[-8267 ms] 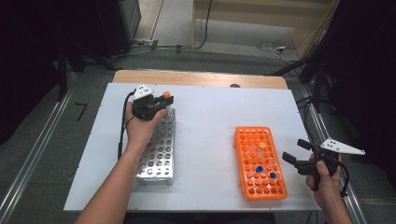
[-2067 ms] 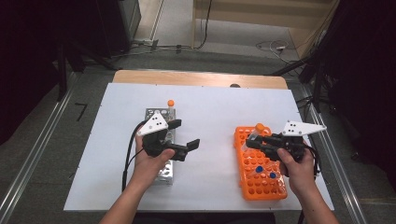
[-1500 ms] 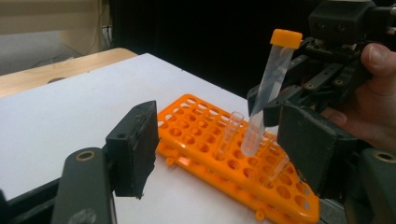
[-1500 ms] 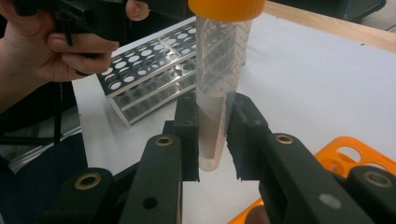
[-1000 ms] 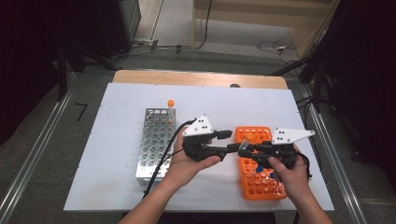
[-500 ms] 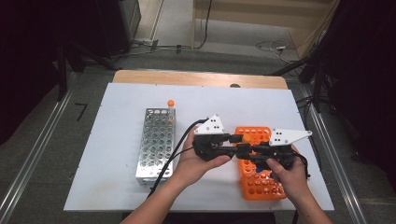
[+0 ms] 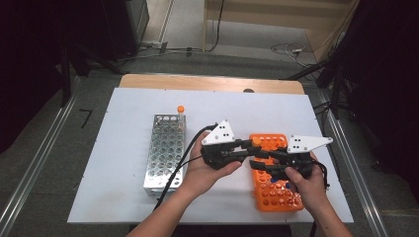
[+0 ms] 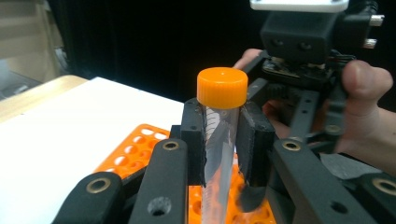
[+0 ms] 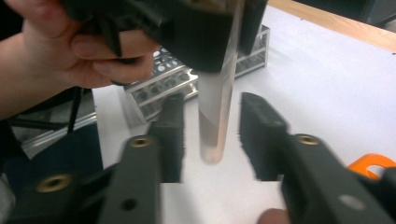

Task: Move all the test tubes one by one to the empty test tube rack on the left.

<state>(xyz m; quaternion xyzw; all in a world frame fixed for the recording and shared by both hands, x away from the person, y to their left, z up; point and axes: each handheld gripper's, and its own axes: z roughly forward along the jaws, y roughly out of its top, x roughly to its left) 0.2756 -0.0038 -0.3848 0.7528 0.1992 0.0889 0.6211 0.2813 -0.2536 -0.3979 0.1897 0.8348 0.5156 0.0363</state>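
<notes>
A clear tube with an orange cap (image 8: 222, 87) stands upright between the pads of my left gripper (image 8: 223, 109), which has just closed and is shut on it below the cap. In the right gripper view the tube's lower end (image 9: 215, 112) hangs between the jaws of my right gripper (image 9: 215, 100). Those jaws have just been opening and stand clear of the glass on both sides. In the high view the left gripper (image 7: 249, 147) and right gripper (image 7: 257, 160) meet tip to tip above the orange rack (image 7: 276, 192).
A metal rack (image 7: 165, 153) lies left of the hands, with one orange-capped tube (image 7: 181, 109) standing at its far corner. The orange rack holds a few blue-capped tubes (image 7: 273, 173). The white table top (image 7: 123, 108) stretches to the left and far side.
The left gripper came over from the metal rack to the right gripper and closed on the tube. The right gripper's jaws have parted from the tube.
</notes>
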